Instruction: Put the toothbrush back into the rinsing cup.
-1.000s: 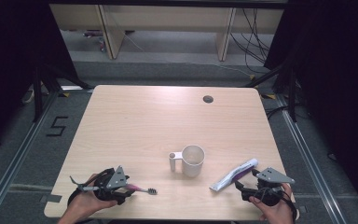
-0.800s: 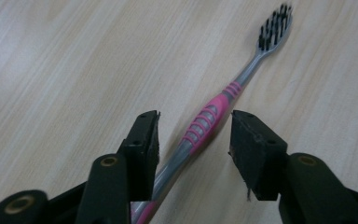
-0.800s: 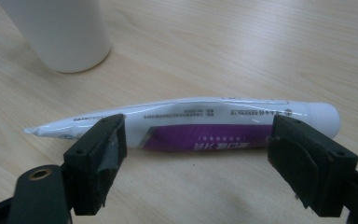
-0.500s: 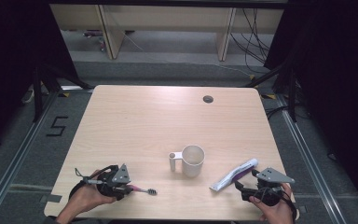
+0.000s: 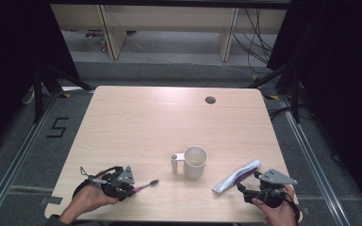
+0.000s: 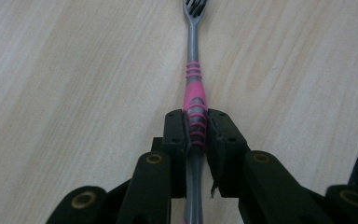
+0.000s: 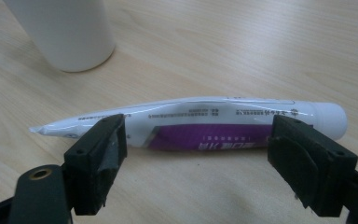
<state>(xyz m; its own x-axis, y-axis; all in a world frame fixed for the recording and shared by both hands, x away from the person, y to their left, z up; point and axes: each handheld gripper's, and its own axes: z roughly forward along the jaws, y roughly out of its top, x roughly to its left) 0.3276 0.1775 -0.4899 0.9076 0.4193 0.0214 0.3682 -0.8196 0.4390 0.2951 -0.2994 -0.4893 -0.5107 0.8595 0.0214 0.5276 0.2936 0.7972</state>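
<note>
A pink and grey toothbrush (image 5: 146, 185) lies near the table's front left, bristled head pointing right toward a white mug (image 5: 194, 162). My left gripper (image 5: 133, 189) has just been closing its jaws. In the left gripper view my left gripper (image 6: 196, 122) is shut, and its pads press on both sides of the toothbrush (image 6: 195, 93) handle. A white and purple toothpaste tube (image 5: 235, 177) lies at the front right. My right gripper (image 5: 247, 190) sits low behind it. In the right gripper view my right gripper (image 7: 200, 133) is open, jaws wide apart, with the tube (image 7: 205, 122) crosswise just beyond them, untouched.
The mug (image 7: 60, 28) stands upright between the two hands, handle to the left, slightly beyond the tube's flat end. The wooden table (image 5: 136, 122) has a small round cable hole (image 5: 210, 100) at the back right. Dark floor and shelving lie past the far edge.
The left jaws have closed onto the toothbrush handle, and the brush head has shifted slightly away from the front edge. The right gripper and the tube have stayed still.
</note>
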